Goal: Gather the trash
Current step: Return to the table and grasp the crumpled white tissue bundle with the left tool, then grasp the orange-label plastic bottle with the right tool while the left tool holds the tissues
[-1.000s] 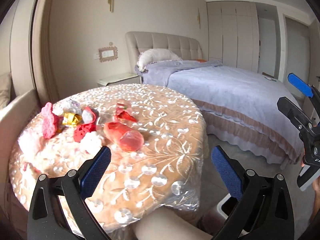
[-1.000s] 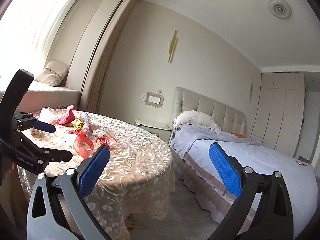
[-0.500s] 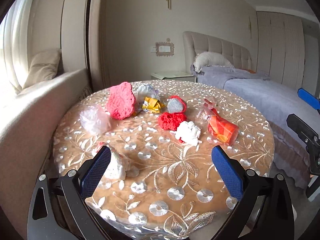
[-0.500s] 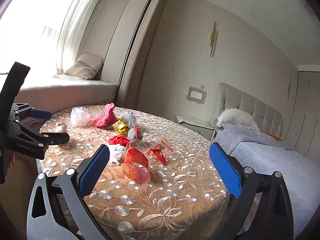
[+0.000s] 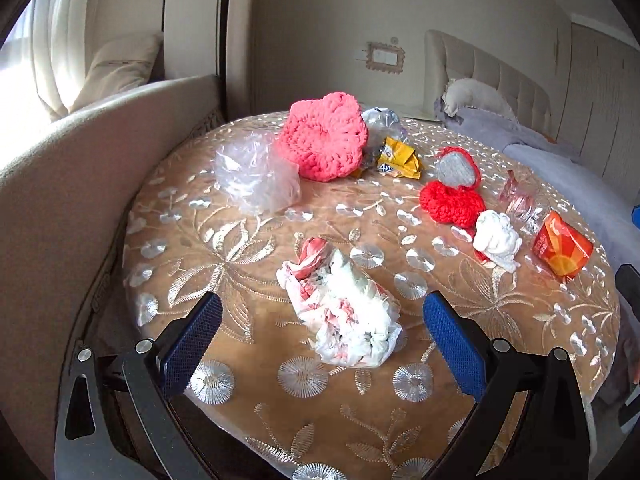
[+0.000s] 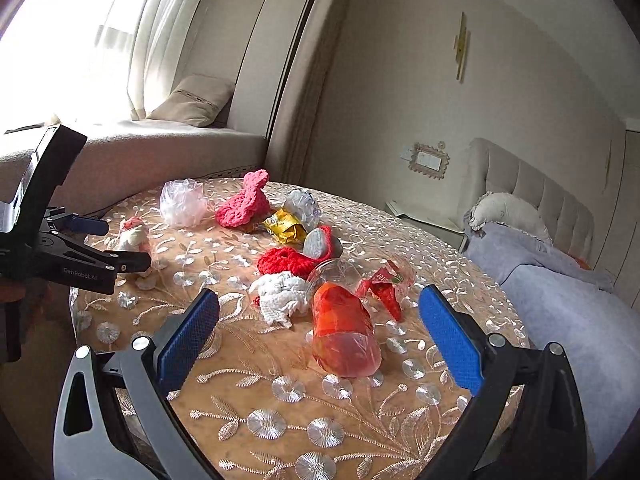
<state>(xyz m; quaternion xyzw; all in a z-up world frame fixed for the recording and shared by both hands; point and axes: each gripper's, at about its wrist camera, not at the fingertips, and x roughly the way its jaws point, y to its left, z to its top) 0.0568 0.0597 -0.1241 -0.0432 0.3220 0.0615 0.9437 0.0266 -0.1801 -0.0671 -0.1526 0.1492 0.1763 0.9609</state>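
A: Any writing you can read?

B: The left gripper [image 6: 116, 240] carries white lettering on its black frame, something like "GenRobot.AI". The crumpled yellow wrapper [image 5: 398, 158] shows "An" and then folds away. The red wrapper [image 6: 384, 286] has print too small to read.

A: Count the trash.

B: On the round table [image 5: 224, 264] I count one clear plastic bag [image 5: 256, 176], one crumpled white-and-red bag [image 5: 344, 312], one white tissue wad [image 5: 496, 240], one orange-labelled plastic bottle [image 6: 344, 332] lying on its side, and one silvery crumpled bag [image 5: 382, 124]. Besides those, three knitted pieces: a pink one [image 5: 324, 140], a red one [image 5: 452, 202] and a grey heart edged in red [image 5: 456, 168].

A: The grippers?

B: Both spread wide, holding nothing. The left hovers with the white-and-red bag between its blue pads [image 5: 192, 344]. The right gripper [image 6: 320, 340] frames the bottle and tissue.

A: Differences between views?

B: Only the right wrist view shows the red wrapper plainly and the bed [image 6: 560, 304] broadly. The left wrist view gives the white-and-red bag close up.
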